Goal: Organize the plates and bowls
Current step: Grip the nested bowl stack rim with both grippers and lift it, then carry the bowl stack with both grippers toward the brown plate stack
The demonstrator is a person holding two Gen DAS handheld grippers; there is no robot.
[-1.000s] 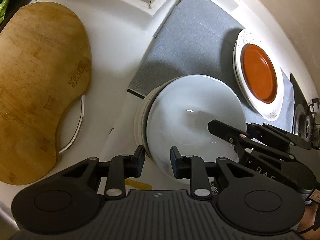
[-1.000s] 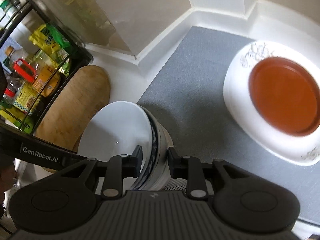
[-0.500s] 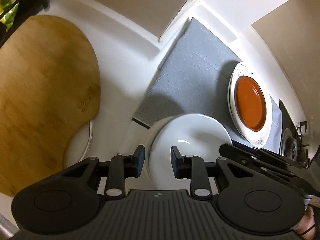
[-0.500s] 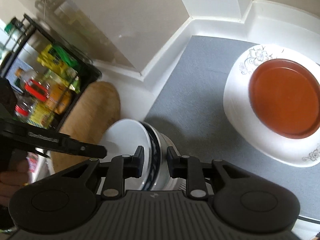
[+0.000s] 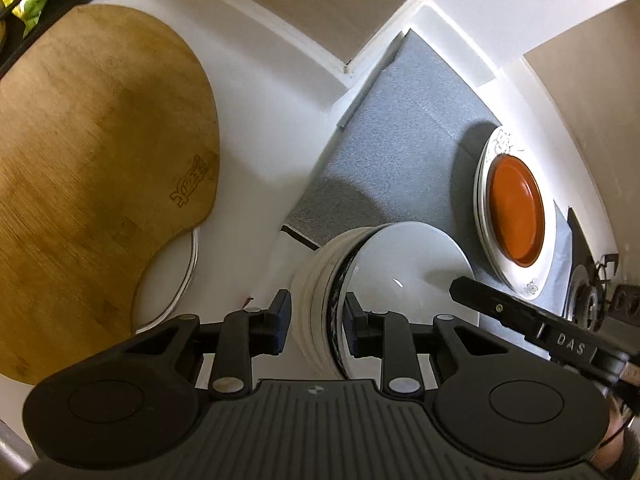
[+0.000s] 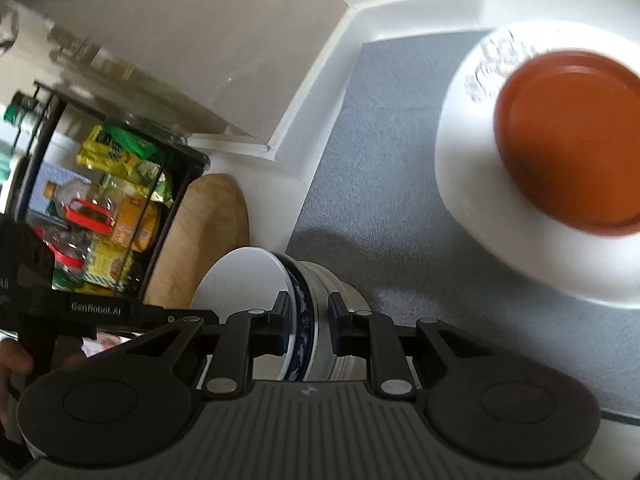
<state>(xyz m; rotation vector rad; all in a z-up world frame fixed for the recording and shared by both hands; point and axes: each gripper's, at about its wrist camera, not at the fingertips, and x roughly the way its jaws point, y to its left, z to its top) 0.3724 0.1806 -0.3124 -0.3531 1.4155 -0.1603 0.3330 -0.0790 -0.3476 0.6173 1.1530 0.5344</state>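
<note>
I am pinching the stack of nested white bowls by its rims, left claw and right claw on opposite sides, probably carrying it toward the grey mat near the orange-topped white plates.

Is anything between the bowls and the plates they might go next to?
Nothing visible is. Only bare gray mat lies between the stack of bowls, straddled by the right tongs, and the plates with the orange plate on top.
</note>
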